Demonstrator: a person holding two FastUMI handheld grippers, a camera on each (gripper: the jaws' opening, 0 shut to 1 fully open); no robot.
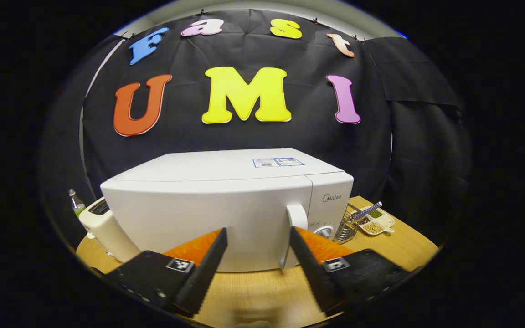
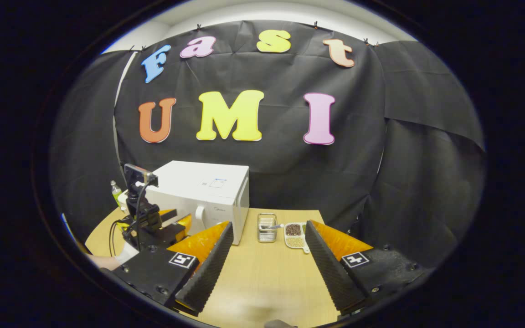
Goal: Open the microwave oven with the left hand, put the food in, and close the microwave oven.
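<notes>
The wooden surface (image 2: 262,278) carries a white microwave oven (image 1: 226,209), door shut, near its left rear. The left hand-held gripper (image 1: 258,237) hovers spread apart before the door handle (image 1: 296,217). The right hand-held gripper (image 2: 269,230) gapes empty toward the divided food dish (image 2: 295,235) beside a wire basket (image 2: 267,228).

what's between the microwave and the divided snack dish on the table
A small wire basket stands between the microwave and the divided dish, clearest in the right gripper view; bare table lies around it.
</notes>
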